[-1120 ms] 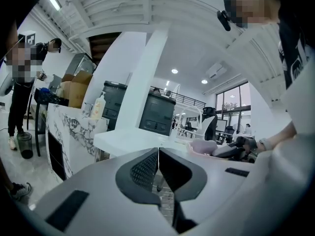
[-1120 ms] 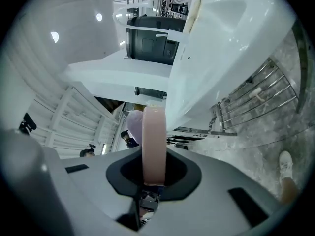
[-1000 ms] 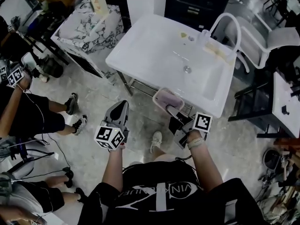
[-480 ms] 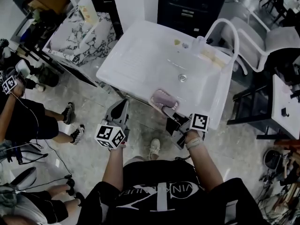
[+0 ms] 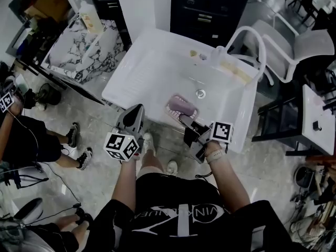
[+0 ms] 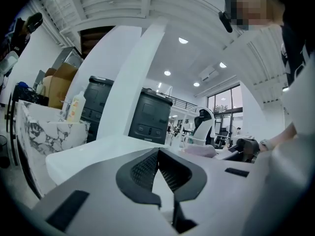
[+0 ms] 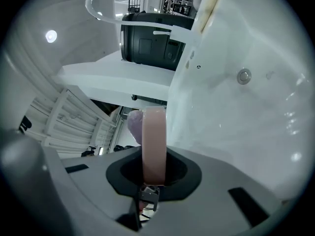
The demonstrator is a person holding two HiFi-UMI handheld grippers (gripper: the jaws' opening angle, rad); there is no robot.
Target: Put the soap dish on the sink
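- A white sink (image 5: 152, 67) stood at the person's 12 o'clock, with a marble counter (image 5: 84, 49) at its 9 o'clock.
- The left gripper (image 5: 137, 111), jaws clenched together on nothing, pointed at the sink's near edge, at 9 o'clock from the right gripper (image 5: 185, 121).
- The right gripper was clamped on the near rim of the pink dish (image 5: 182, 107).
- The dish sat over the basin's near part, at 8 o'clock from the drain (image 5: 200, 93); whether it touched the basin was unclear.
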